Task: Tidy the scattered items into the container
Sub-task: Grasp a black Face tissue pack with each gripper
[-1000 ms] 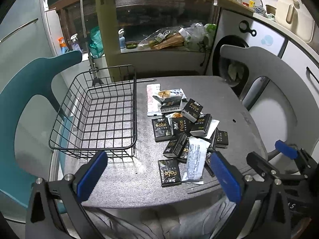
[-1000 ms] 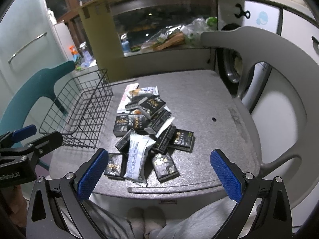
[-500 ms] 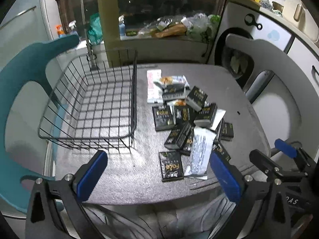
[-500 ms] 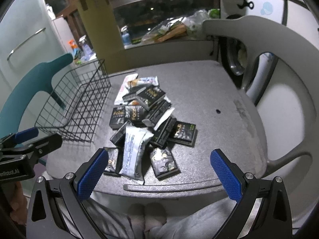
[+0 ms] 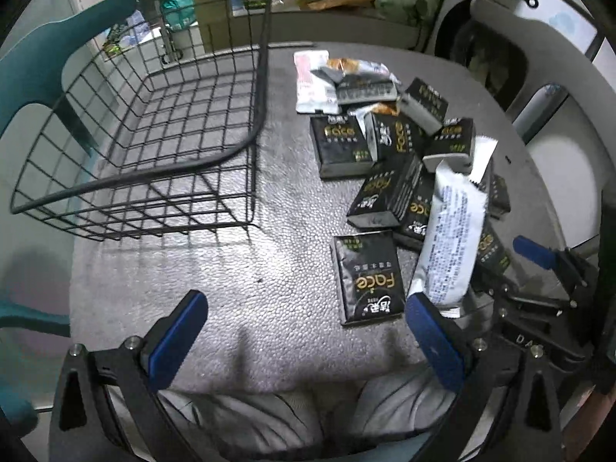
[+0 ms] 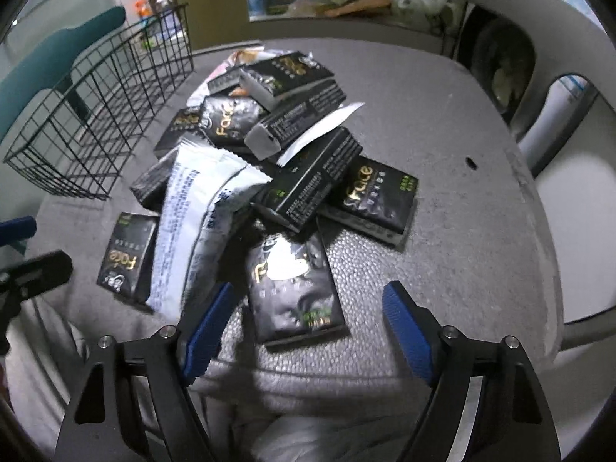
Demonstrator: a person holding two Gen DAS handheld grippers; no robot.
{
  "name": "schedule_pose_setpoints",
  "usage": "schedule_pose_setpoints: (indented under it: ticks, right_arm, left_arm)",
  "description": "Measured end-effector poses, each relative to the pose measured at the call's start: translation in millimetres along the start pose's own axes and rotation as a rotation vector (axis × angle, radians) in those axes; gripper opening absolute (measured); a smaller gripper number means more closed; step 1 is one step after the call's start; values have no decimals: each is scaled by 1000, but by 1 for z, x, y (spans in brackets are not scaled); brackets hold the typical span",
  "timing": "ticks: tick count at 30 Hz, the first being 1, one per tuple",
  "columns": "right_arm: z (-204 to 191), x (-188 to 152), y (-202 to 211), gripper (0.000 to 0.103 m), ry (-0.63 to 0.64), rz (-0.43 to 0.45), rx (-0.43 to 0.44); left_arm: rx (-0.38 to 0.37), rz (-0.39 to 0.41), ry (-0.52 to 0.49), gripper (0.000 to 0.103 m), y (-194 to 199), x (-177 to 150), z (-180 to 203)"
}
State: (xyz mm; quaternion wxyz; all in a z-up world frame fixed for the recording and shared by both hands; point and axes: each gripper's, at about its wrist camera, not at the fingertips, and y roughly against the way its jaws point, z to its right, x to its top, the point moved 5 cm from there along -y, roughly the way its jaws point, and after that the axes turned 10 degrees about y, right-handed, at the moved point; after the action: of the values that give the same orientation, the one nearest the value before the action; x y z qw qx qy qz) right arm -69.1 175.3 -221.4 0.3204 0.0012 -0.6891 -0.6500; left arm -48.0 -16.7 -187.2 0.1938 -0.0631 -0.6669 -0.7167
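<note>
A: What is seen in the left wrist view?

B: The left tool [image 5: 304, 327] is held released, its blue pads spread wide above the near edge of the counter [image 5: 215, 269], with nothing between them. A wire basket [image 5: 154, 146] is set on the counter's left side, and nothing can be made out inside it. A heap of black packets [image 5: 389, 161] is spread over the right half of the counter, well apart from the basket's near wall. One black packet [image 5: 367, 277] lies flat at the near end of the heap, just beside a long white pouch [image 5: 450, 242] that is propped on the heap. A second white pouch [image 5: 310, 81] lies at the far end of the heap. A teal chair [image 5: 42, 65] is seen past the left edge.

A: And the right wrist view?

B: The right tool [image 6: 304, 319] is likewise held released, pads apart, close above a crumpled black packet [image 6: 296, 288] near the counter's near edge; whether it is touched cannot be told. The white pouch [image 6: 196, 223] is seen just left of it, resting on the heap. Another flat packet [image 6: 373, 200] lies at the heap's right side. The basket [image 6: 100, 115] stands at the far left edge. A grey chair [image 6: 539, 57] stands past the right edge.
</note>
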Motion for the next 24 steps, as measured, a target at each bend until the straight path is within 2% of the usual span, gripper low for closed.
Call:
schedule_pose_setpoints:
  ticks: [7, 10, 19, 20, 21, 22, 24]
  right_arm:
    - [1, 7, -17, 60, 51, -7, -22]
    - [4, 3, -14, 47, 54, -6, -19]
    - [21, -10, -5, 47, -6, -23, -8]
    - [21, -10, -5, 47, -10, -22, -6]
    - [21, -10, -5, 47, -15, -22, -4]
    - [21, -10, -5, 47, -17, -23, -2]
    - [21, -8, -4, 47, -16, -24, 3]
  left_arm:
    - [6, -20, -35, 102, -17, 1, 16]
    - [12, -29, -42, 102, -26, 2, 24]
    - [70, -46, -39, 101, -49, 5, 29]
    - [71, -47, -36, 93, -50, 6, 28]
    - [67, -50, -30, 78, -51, 5, 27]
    - [57, -63, -27, 69, -54, 4, 27]
    - [39, -75, -25, 62, -55, 4, 28]
